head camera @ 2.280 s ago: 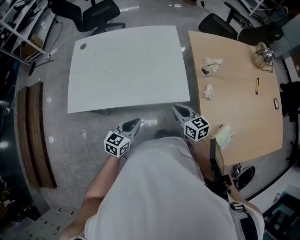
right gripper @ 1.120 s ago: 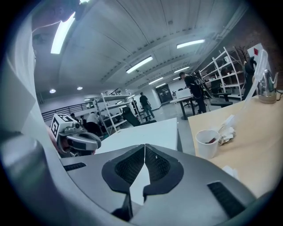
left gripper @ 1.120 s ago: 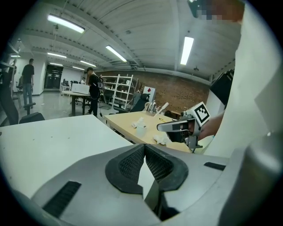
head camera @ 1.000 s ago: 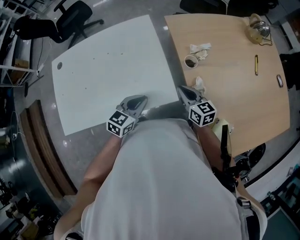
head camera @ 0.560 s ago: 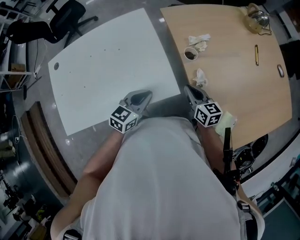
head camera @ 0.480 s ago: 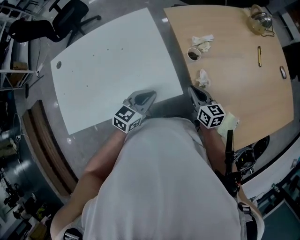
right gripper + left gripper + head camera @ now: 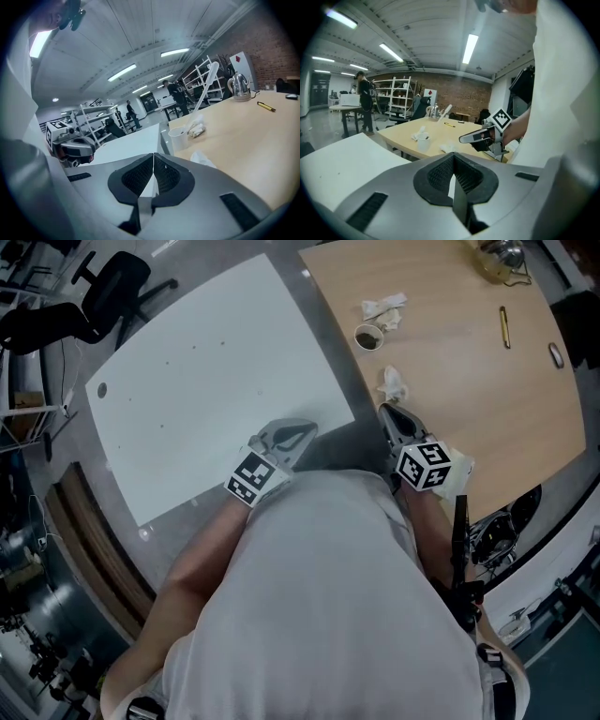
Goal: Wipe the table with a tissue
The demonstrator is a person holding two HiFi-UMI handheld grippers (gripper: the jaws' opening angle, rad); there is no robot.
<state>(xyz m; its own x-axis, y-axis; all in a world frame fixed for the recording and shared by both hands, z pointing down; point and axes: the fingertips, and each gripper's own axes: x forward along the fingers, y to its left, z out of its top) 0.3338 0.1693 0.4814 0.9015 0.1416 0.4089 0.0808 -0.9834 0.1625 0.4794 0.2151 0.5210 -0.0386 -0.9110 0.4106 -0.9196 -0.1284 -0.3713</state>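
A crumpled white tissue (image 7: 392,383) lies near the front edge of the wooden table (image 7: 469,381); it also shows as the tissue (image 7: 202,159) in the right gripper view. My right gripper (image 7: 387,412) hovers just short of it, jaws shut on nothing (image 7: 153,161). My left gripper (image 7: 302,428) sits over the front corner of the white table (image 7: 206,381), also shut and empty (image 7: 453,161). A paper cup (image 7: 367,337) and a second tissue (image 7: 384,307) lie further back. From the left gripper view I see the right gripper (image 7: 474,137), the cup (image 7: 423,140) and the tissue (image 7: 447,148).
A pen (image 7: 503,326) and a kettle (image 7: 497,251) are at the wooden table's far side. A narrow gap separates the two tables. An office chair (image 7: 103,292) stands beyond the white table. Shelving and people stand far back in the room.
Both grippers have shifted toward the wooden table. The right gripper now lies closer to the crumpled tissue. Both stayed shut.
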